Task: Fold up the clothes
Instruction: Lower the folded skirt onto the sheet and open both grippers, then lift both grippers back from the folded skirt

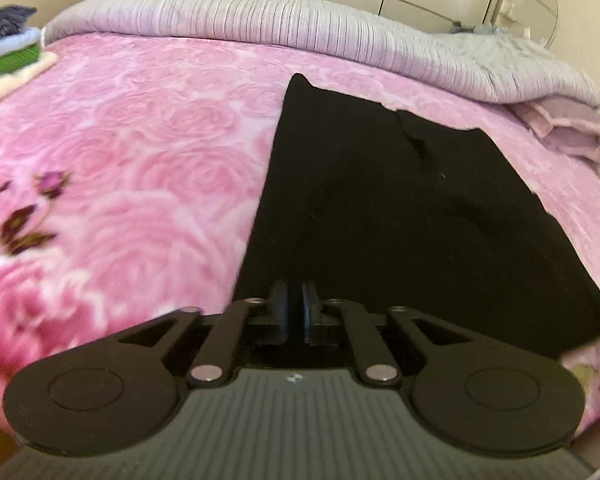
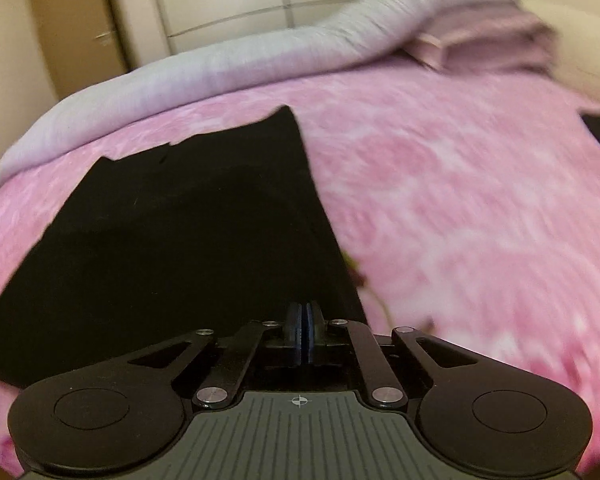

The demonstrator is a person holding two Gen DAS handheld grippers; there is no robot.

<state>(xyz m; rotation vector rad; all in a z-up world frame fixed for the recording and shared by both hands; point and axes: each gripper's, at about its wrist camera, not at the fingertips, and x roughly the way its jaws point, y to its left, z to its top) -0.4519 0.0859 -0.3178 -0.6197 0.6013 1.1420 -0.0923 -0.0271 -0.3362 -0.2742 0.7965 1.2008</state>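
- The left hand-held gripper (image 1: 295,300) has its two fingers nearly together, with only a thin gap between them. Its tips sit right at the near edge of the black cloth (image 1: 400,216). I cannot tell if any cloth is caught in that gap.
- The right hand-held gripper (image 2: 304,320) has its two blue pads (image 2: 298,330) pressed together. Its tips are also at the near edge of the black cloth (image 2: 180,232), close to the cloth's right side. I cannot tell if it holds any cloth.
- The black cloth lies flat on the bed, on top of the pink rose blanket (image 1: 140,168). Its far edge is bumpy and uneven.
- A pale purple striped cover (image 1: 284,24) is bunched along the far edge of the bed.
- A folded purple towel (image 1: 568,132) sits near the far right corner of the bed.
- A stack of folded clothes (image 1: 8,48) sits at the far left corner.
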